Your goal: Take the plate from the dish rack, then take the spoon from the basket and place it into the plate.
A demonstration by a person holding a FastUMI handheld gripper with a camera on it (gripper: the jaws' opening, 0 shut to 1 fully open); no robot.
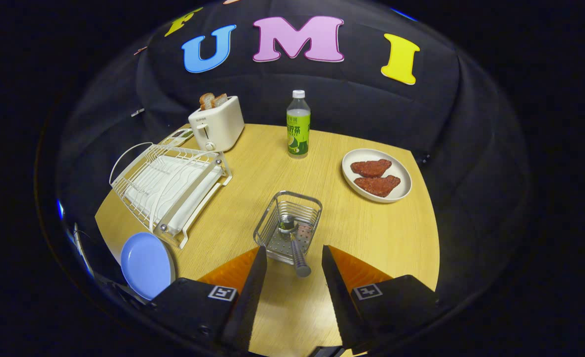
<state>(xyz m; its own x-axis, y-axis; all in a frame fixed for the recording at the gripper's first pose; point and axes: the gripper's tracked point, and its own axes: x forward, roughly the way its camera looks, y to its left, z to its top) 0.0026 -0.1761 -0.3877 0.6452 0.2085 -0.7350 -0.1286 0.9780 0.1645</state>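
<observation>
A metal spoon (292,243) leans in the wire basket (308,202) just ahead of my fingers, its bowl down in the basket and its handle sticking out toward me over the rim. My gripper (292,260) is open, and the handle's end lies between the two fingertips without touching either. A blue plate (146,265) lies flat on the table to the left of my fingers, near the table's edge. Beyond the blue plate stands the white dish rack (168,186), with no dishes in it.
A white toaster (216,126) with bread slices stands behind the rack. A green-labelled bottle (298,126) stands at the back middle. A white plate (401,186) with two brown pieces of food lies to the right. The wooden table (372,233) ends close on both sides.
</observation>
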